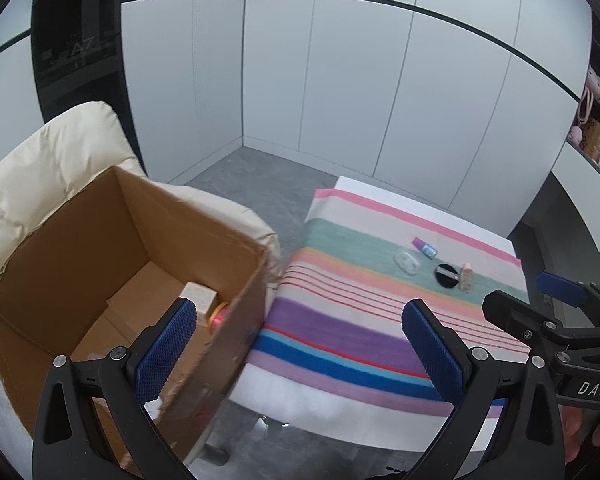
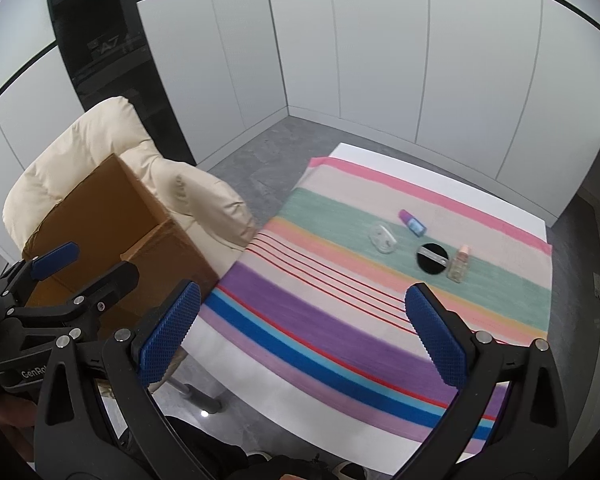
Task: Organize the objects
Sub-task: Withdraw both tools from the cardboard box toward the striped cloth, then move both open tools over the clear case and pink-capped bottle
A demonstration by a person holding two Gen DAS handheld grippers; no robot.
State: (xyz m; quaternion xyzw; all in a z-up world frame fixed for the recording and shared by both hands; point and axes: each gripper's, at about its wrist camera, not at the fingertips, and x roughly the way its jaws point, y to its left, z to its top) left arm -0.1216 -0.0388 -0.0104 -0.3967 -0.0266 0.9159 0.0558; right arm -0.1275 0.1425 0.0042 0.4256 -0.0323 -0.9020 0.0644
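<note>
On the striped cloth (image 2: 340,312) lie a clear plastic piece (image 2: 384,240), a small purple-capped blue bottle (image 2: 412,223), a black round compact (image 2: 432,259) and a peach-capped clear bottle (image 2: 459,266). They also show in the left wrist view: clear piece (image 1: 407,261), blue bottle (image 1: 425,248), compact (image 1: 446,276), peach bottle (image 1: 466,278). An open cardboard box (image 1: 100,264) sits on a cream chair (image 1: 40,168), holding a small pale box (image 1: 198,296) and a pink-red round item (image 1: 219,316). My left gripper (image 1: 300,344) is open over the box's right edge. My right gripper (image 2: 304,336) is open above the cloth's near side.
The table's white edge (image 2: 284,400) faces me. Grey floor (image 2: 256,152) lies between chair and table. White wall panels stand behind. A dark cabinet (image 2: 112,52) is at the left. Shelves with pink items (image 1: 592,120) are at the far right.
</note>
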